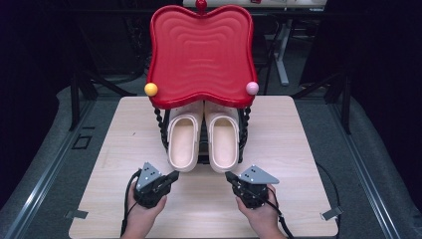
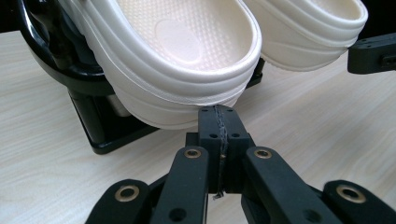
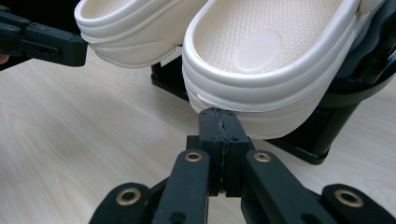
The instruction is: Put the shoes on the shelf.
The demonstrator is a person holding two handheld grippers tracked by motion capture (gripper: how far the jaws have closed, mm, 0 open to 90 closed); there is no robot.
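Two cream clogs rest heel-down on a black rack under a red tray (image 1: 200, 55). The left clog (image 1: 182, 139) and the right clog (image 1: 222, 142) point their heels at me. My left gripper (image 1: 174, 176) is shut and empty, its tip just short of the left clog's heel (image 2: 187, 70). My right gripper (image 1: 229, 176) is shut too, with nothing in it, just below the right clog's heel (image 3: 271, 60). In the left gripper view the jaws of my left gripper (image 2: 219, 112) meet flat. In the right gripper view those of my right gripper (image 3: 219, 113) do the same.
The black rack (image 1: 161, 127) stands at the middle of a light wooden table (image 1: 278, 149). A yellow ball (image 1: 151, 89) and a pink ball (image 1: 252, 88) sit at the tray's front corners. Dark floor and stand legs surround the table.
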